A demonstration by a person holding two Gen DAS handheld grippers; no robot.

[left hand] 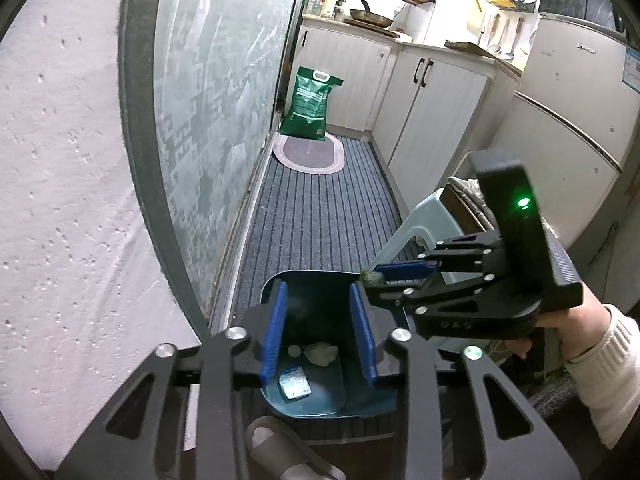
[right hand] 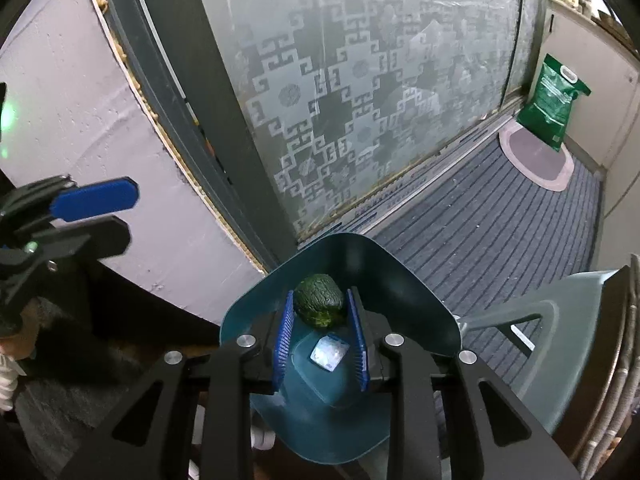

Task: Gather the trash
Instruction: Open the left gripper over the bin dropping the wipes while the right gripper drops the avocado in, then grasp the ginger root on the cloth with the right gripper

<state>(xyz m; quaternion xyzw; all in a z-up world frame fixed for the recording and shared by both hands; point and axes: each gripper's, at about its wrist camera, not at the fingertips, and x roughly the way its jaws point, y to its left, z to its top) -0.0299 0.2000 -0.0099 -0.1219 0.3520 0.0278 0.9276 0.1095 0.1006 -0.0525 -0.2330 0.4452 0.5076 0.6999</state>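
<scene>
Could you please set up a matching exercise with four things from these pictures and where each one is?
Things:
1. dark green lumpy piece
2. small white packet
3. green sack
4. frying pan

Places:
A. on the kitchen counter
B. lying on the bottom of the teal bin
C. standing on the floor at the far end of the striped mat
D. between the jaws of the right gripper, above the bin

Pairs: 1-D, 2-B, 3-C, 4-A

Teal bin (right hand: 400, 280) looks like smooth glossy plastic, green lump (right hand: 320, 300) rough and wrinkly, floor mat (left hand: 320, 216) ribbed cloth.
</scene>
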